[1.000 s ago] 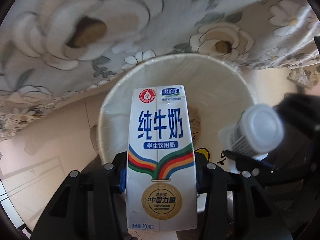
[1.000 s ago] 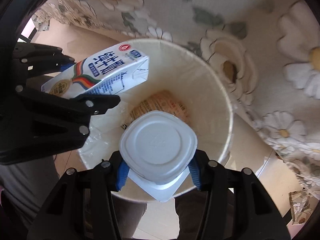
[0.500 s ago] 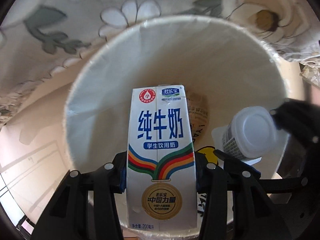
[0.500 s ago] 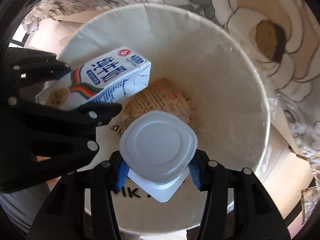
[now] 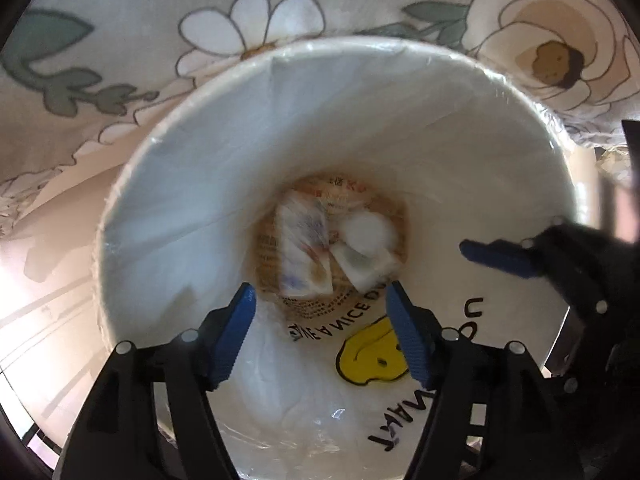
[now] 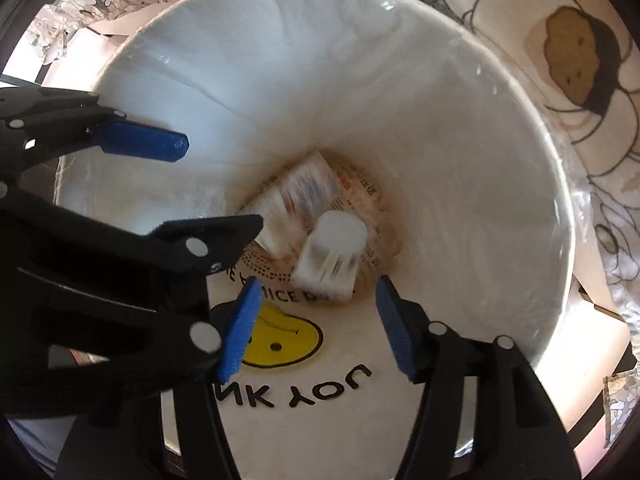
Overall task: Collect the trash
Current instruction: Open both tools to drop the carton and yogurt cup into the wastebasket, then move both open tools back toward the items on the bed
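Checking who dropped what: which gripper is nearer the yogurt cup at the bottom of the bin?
Right, as far as these views tell. The right gripper hangs almost directly over the yogurt cup; the left gripper sits more over the milk carton beside it. Both are opening, empty.

Deep in the trash bin [image 5: 224, 152] lie the milk carton [image 5: 304, 252] and, touching it on the right, the yogurt cup [image 5: 366, 248] — both on a printed wrapper [image 5: 352, 196]; flowered cloth [image 5: 120, 40] lies behind the bin.

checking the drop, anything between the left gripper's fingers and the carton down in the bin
Nothing: the opening left gripper is empty, only bin liner shows above the milk carton, in the left wrist view.
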A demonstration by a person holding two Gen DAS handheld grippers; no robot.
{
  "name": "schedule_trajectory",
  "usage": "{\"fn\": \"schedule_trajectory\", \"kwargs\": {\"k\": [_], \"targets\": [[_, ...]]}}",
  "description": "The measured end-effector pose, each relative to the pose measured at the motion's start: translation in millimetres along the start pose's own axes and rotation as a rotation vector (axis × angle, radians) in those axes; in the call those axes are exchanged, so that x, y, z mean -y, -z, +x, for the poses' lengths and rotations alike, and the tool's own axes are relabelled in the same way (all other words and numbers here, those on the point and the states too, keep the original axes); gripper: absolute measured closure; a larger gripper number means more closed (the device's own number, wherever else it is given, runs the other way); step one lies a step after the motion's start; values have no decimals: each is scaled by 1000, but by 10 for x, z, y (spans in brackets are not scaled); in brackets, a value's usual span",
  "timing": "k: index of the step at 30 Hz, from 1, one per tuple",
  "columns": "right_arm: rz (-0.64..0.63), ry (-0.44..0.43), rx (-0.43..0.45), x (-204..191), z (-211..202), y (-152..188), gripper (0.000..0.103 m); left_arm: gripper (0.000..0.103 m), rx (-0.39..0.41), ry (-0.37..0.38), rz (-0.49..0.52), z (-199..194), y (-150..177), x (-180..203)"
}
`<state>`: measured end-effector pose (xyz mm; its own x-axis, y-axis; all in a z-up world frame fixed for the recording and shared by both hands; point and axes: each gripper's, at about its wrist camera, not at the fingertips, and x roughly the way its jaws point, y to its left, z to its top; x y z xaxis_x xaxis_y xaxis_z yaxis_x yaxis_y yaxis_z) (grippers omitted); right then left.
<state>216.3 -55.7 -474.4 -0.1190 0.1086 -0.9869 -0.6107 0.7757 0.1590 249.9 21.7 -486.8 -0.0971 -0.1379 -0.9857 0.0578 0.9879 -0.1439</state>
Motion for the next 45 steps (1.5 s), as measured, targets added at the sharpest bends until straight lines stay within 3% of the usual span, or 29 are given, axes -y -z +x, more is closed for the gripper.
{"fn": "schedule_trajectory", "kwargs": {"k": [9,26,34,45], "targets": [[0,-11,16,-66,-156,36,42,33,7,-4,-2,-92,-37,110],[19,13,64,-81,-628,270,43,33,64,-75,-24,-634,383,48],[-19,38,168,-92,-1359,472,43,33,187,-125,16,-1482,609,77],[-102,97,410,-102,-2722,628,43,26,387,-84,-37,-2945,723,77]]}}
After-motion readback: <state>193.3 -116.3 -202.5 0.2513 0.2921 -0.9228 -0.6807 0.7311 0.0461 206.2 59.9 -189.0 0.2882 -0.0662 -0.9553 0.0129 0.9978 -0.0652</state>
